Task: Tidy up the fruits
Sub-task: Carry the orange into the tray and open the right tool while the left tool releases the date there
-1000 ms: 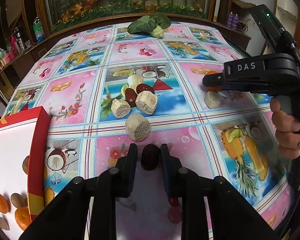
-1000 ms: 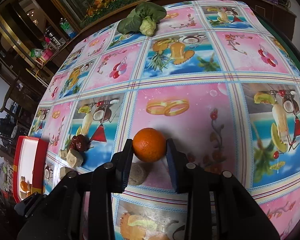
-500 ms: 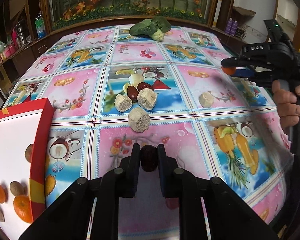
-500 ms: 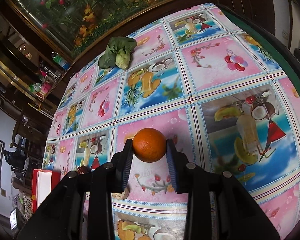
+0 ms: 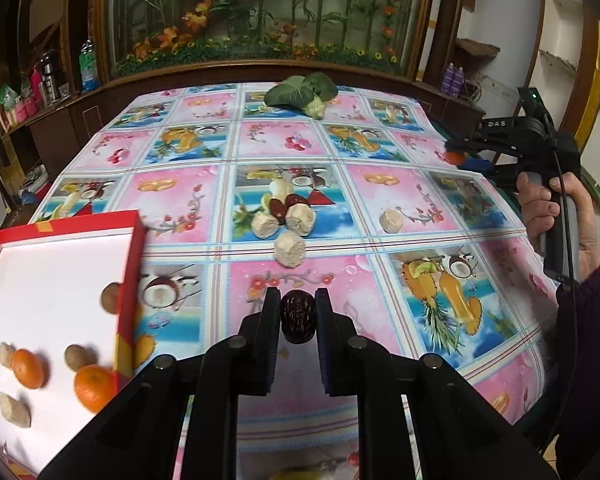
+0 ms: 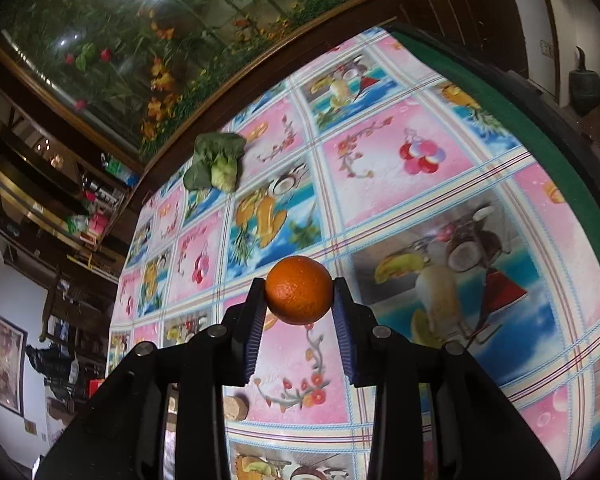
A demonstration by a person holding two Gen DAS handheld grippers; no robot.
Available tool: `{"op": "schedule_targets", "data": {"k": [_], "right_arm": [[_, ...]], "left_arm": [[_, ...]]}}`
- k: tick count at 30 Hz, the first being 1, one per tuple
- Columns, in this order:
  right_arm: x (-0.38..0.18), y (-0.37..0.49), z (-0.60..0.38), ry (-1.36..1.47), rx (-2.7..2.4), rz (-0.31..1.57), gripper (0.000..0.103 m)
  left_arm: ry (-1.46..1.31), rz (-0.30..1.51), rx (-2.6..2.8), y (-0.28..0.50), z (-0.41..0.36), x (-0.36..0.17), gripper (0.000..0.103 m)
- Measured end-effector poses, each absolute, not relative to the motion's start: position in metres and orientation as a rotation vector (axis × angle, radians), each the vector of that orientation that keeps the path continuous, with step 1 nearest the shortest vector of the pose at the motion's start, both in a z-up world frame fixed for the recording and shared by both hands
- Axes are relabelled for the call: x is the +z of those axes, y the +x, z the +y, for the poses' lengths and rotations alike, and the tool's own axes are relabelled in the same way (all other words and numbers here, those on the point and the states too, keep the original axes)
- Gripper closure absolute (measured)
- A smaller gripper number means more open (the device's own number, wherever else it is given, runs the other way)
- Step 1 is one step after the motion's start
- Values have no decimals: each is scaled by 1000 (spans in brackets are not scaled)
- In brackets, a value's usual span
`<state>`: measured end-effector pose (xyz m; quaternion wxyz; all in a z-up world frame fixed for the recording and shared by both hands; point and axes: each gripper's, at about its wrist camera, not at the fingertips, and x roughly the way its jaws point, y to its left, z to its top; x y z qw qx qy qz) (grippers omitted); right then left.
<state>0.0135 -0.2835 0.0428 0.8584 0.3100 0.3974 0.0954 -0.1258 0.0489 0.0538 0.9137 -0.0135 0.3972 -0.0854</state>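
Pinching a dark date (image 5: pixel 297 319), the left gripper (image 5: pixel 297 312) now hangs higher above the tablecloth's (image 5: pixel 180 200) near edge beside the red tray (image 5: pixel 130 280); the right gripper (image 6: pixel 299 292), clamping an orange (image 6: pixel 299 290), has lifted toward the right edge.

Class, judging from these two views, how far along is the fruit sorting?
Done: two oranges and other pieces lie in the red box. In hand: the left hand-held gripper holds a date, the right hand-held gripper an orange. Left: pale chunks and dates.
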Motion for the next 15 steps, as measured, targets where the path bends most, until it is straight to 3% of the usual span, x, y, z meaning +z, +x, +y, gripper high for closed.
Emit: {"op": "schedule_targets", "data": {"k": [15], "right_arm": [[33, 5, -197, 418, 350, 890, 69]], "left_arm": [[-75, 783, -12, -149, 121, 56, 88]]}}
